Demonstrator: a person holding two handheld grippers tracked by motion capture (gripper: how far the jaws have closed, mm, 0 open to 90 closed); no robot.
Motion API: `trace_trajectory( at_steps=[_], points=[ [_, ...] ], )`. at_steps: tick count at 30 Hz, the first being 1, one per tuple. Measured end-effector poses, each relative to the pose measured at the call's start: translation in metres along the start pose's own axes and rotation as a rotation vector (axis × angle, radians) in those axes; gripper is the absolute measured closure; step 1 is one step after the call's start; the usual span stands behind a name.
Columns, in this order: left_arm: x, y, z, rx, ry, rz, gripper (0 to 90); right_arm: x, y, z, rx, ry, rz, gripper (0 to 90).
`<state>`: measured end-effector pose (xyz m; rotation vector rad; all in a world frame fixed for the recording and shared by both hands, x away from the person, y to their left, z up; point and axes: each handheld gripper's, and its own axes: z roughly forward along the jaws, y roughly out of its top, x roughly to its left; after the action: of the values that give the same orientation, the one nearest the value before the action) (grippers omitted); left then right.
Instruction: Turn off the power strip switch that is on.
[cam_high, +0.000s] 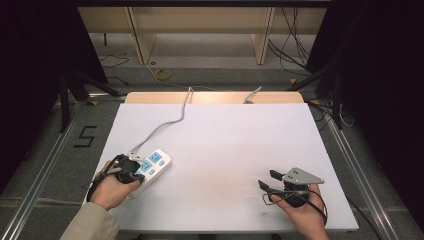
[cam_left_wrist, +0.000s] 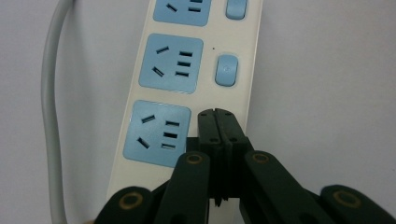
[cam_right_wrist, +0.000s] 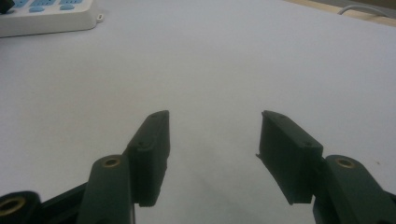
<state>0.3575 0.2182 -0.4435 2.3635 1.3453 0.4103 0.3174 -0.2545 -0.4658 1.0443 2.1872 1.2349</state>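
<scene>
A white power strip (cam_high: 154, 164) with blue sockets lies at the table's left, its grey cable (cam_high: 170, 122) running to the back edge. My left gripper (cam_high: 137, 170) is on the strip's near end. In the left gripper view the strip (cam_left_wrist: 140, 93) runs upward and my left gripper (cam_left_wrist: 217, 116) is shut, its tips on the strip just right of the nearest socket (cam_left_wrist: 157, 133), below a blue switch (cam_left_wrist: 226, 70). What lies under the tips is hidden. My right gripper (cam_high: 267, 179) stands open above the table at the front right, nothing between its fingers (cam_right_wrist: 215, 140).
The white table board (cam_high: 225, 135) has a wooden strip (cam_high: 215, 97) along its back edge, where a second white cable (cam_high: 252, 93) comes over. In the right gripper view the power strip (cam_right_wrist: 46, 18) lies far off at the top left. Dark stands flank the table.
</scene>
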Motion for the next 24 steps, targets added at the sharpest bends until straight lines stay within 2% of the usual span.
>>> trace_trajectory(
  at_steps=[2, 16, 24],
  points=[
    [0.0005, 0.0006, -0.0023, -0.017, 0.002, -0.005, 89.8, 0.0000, 0.0000, 0.0000, -0.002, 0.000, 0.001, 44.1],
    [0.0024, -0.0006, -0.0028, -0.022, -0.008, -0.004, 89.9, -0.0001, -0.0001, -0.0001, -0.001, 0.000, 0.004, 44.1],
    [0.0007, -0.0001, -0.0053, -0.070, -0.007, -0.002, 89.7, -0.0004, 0.0000, -0.0005, -0.001, -0.001, 0.002, 44.1]
  ],
)
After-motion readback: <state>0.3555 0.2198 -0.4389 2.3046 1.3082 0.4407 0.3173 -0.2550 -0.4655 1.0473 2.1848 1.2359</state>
